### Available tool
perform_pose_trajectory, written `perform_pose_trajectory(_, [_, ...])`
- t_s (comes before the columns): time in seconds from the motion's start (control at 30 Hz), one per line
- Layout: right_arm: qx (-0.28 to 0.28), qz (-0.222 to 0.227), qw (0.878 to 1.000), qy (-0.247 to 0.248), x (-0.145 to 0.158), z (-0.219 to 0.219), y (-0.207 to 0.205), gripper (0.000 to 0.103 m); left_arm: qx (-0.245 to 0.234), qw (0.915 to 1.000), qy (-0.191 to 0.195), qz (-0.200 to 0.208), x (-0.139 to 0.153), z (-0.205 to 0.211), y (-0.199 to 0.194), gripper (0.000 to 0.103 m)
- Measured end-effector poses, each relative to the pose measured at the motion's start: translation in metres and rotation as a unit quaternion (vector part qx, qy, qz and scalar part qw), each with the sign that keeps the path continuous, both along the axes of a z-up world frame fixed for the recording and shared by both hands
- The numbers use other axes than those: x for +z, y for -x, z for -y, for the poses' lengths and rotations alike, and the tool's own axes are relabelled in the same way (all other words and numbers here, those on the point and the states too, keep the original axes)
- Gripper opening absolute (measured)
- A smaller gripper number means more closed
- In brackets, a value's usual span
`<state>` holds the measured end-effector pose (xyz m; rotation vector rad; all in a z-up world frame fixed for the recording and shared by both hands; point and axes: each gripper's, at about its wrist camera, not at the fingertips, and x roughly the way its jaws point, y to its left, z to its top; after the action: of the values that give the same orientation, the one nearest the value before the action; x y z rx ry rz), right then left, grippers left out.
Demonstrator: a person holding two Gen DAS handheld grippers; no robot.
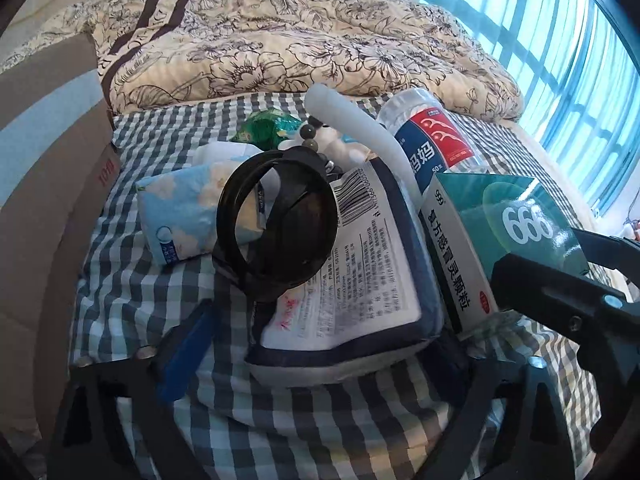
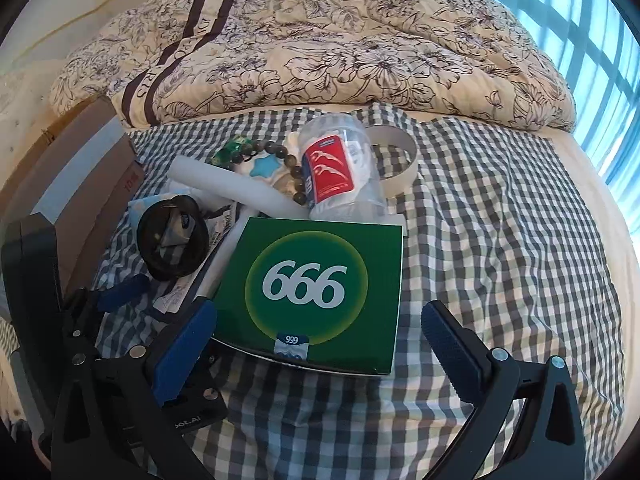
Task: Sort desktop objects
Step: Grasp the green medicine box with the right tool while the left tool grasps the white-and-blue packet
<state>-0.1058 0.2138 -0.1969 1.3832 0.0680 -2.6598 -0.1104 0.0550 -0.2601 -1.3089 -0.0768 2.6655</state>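
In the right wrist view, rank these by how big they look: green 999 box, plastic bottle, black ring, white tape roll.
1. green 999 box, clearly largest, though nearest the camera.
2. plastic bottle.
3. black ring and white tape roll look alike; the roll lies farther off and partly hidden, so I won't rank them.

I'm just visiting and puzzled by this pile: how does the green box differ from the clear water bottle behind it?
The green box is opaque and flat-sided with a big white number; the water bottle is clear and rounded with a red and blue label. The green box lies nearest the right gripper, between its open jaws; the water bottle lies farther back. Both lie on the checked cloth.
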Motion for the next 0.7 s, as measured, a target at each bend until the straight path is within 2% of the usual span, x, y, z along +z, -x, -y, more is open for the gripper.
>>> perform_pose_trajectory(0.2, [0.008, 0.003, 1.000, 0.003, -0.002, 0.004, -0.001, 0.103, 0.011, 0.9999, -0.007, -0.010, 0.002, 0.010, -0.002, 0.057])
perform_pose_trajectory(0.3, [0.010, 0.005, 1.000, 0.003, -0.002, 0.005, 0.000, 0.103, 0.012, 0.9997, -0.008, -0.017, 0.005, 0.015, -0.004, 0.052])
perform_pose_trajectory(0.53, [-0.002, 0.030, 0.999, -0.013, -0.017, 0.007, 0.007, 0.103, 0.009, 0.9997, 0.004, -0.024, 0.008, 0.018, -0.007, 0.047])
perform_pose_trajectory(0.7, [-0.015, 0.012, 1.000, -0.013, -0.014, -0.001, 0.005, 0.101, 0.011, 0.9997, 0.006, -0.022, 0.013, 0.019, -0.011, 0.046])
